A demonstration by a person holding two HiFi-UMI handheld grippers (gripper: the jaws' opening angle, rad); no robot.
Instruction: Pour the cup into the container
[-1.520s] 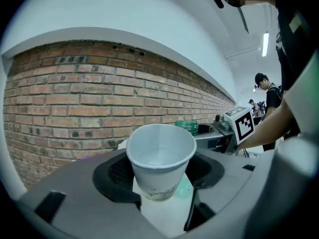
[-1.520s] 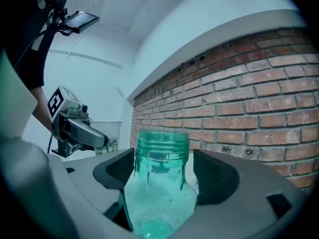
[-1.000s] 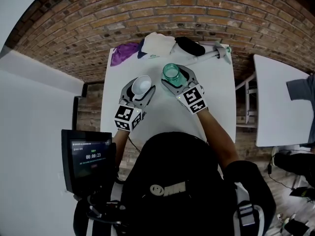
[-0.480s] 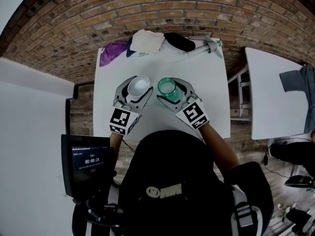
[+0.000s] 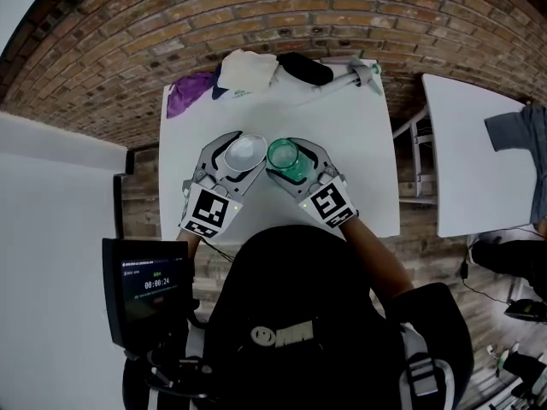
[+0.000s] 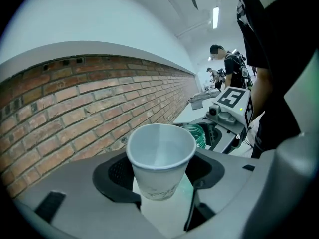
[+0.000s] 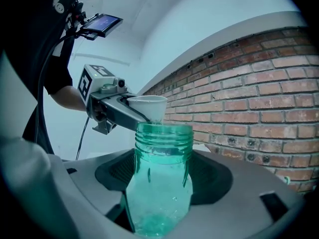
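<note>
1. Nearest the camera in the head view is the person's black hood (image 5: 299, 314), with a small screen (image 5: 145, 282) on a stand to its left.
2. Just past the hood, both hands reach over the white table (image 5: 372, 178), each marker cube facing up.
3. The left gripper (image 5: 242, 146) is clamped on a white paper cup (image 6: 160, 158). The left gripper view shows the cup seated between the dark pads, mouth up and off the tabletop.
4. The right gripper (image 5: 289, 154) is clamped on a green clear-plastic jar (image 7: 162, 183) with a threaded, lidless neck. The pads press on its body from both sides.
5. Cup and jar sit just beside each other over the middle of the table, the cup to the jar's left. In the right gripper view the cup's base shows right behind the jar's rim and a little above it; I cannot tell whether they touch.
6. At the table's far edge lie a purple cloth (image 5: 190, 92), a white cloth (image 5: 248, 68), a black bundle (image 5: 303, 68) and a long white tool (image 5: 355, 77).
7. Beyond these stands a brick wall (image 5: 282, 15). A second white table (image 5: 466, 161) is off to the right.
</note>
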